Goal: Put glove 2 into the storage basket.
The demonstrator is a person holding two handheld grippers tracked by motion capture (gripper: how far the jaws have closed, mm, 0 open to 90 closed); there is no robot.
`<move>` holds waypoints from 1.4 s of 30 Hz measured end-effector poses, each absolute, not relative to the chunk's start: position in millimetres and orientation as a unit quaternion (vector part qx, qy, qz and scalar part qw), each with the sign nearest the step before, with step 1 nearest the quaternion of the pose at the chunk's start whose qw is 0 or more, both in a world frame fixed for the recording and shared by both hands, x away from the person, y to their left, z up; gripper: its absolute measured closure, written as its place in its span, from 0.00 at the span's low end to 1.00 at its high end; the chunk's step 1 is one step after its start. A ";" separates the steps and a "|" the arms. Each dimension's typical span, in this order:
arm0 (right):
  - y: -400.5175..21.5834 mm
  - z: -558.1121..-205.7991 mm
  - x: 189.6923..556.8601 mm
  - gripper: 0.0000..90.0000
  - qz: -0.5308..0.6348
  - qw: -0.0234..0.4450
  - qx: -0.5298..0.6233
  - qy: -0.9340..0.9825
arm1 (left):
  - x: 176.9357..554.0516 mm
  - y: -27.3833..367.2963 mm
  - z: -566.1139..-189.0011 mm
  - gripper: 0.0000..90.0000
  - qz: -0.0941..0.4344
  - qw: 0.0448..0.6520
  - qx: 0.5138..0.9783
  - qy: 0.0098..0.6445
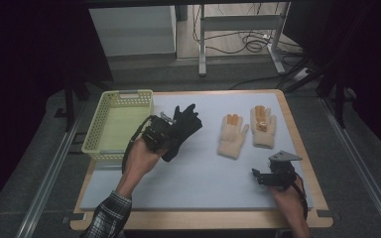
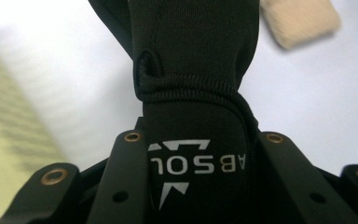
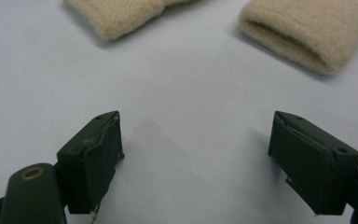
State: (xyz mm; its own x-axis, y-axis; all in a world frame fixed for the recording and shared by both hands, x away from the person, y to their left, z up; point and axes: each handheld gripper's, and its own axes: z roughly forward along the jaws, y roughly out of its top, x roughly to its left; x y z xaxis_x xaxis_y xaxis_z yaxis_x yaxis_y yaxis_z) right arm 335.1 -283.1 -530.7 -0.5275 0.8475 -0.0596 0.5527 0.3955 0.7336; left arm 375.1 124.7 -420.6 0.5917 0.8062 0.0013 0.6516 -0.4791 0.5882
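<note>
My left gripper [image 1: 164, 130] clenched the black glove [image 1: 183, 126] by its cuff. The yellow basket [image 1: 99, 133] lay just left of it in the frame. My right gripper [image 1: 265, 176] rested released.

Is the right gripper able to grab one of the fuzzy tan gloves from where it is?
Probably yes. The right gripper is open with nothing between its jaws, and bare mat lies between it and the nearer tan glove. The left gripper, shut on the black glove, is off to the side.
</note>
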 end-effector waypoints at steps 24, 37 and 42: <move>-282.8 -530.9 335.2 0.19 0.338 0.219 0.434 0.806 | 413.8 280.4 -405.4 0.75 0.216 0.233 0.748 0.582; -282.9 -530.9 335.3 0.19 0.338 0.219 0.434 0.806 | 452.1 314.7 -470.5 0.74 0.167 0.158 0.733 0.640; -282.9 -530.9 335.3 0.19 0.338 0.219 0.434 0.806 | 465.4 315.7 -482.2 0.73 0.138 0.146 0.741 0.641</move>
